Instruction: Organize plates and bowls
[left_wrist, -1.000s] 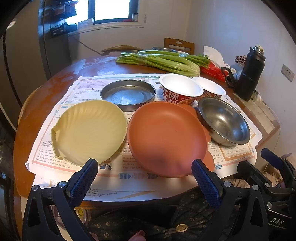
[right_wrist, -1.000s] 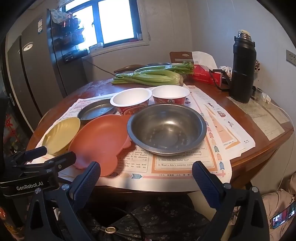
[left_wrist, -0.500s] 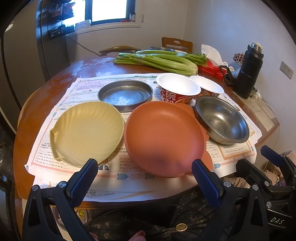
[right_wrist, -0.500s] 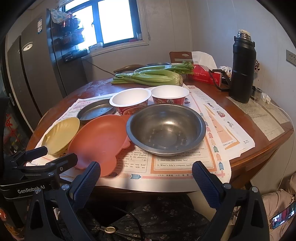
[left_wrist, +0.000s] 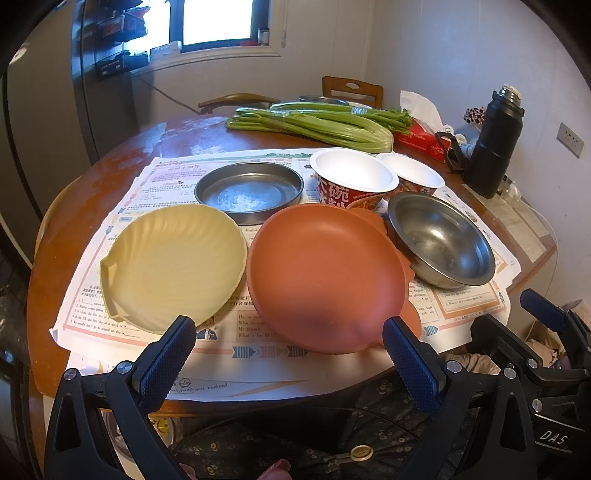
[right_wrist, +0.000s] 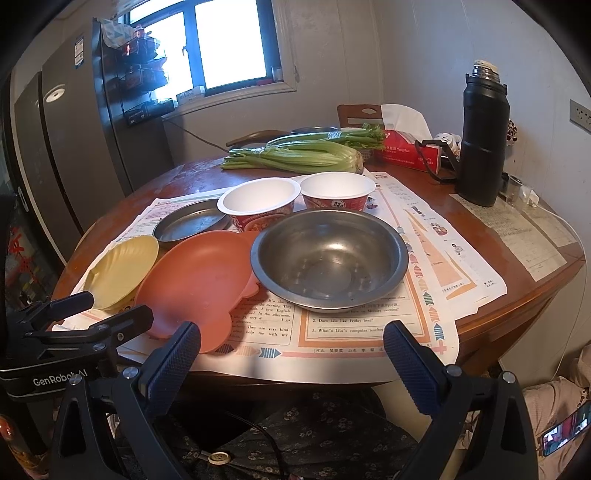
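The left gripper (left_wrist: 288, 347) has eased slightly toward the bench (left_wrist: 92, 192) over the last second; the dishes sit a little lower and nearer in its view. The right gripper (right_wrist: 291, 350) shows almost no shift. Both sets of jaws stand wide and hold nothing.

Ahead of the left jaws, the orange plate (left_wrist: 325, 273) lies just beyond the right finger, and the yellow shell plate (left_wrist: 173, 262) just beyond the left finger, their rims near each other. Farther ahead lies the flat steel dish (left_wrist: 249, 190). Directly ahead of the right jaws sits the steel bowl (right_wrist: 328, 258), its rim apparently over the edge of the orange plate. Beyond it stand two paper noodle bowls (right_wrist: 260, 201), side by side. All rest on printed paper sheets (right_wrist: 340, 332).

No dish has been lifted or stacked. The small advance suggests the approach phase is beginning; sorting of plates and bowls remains to be done.
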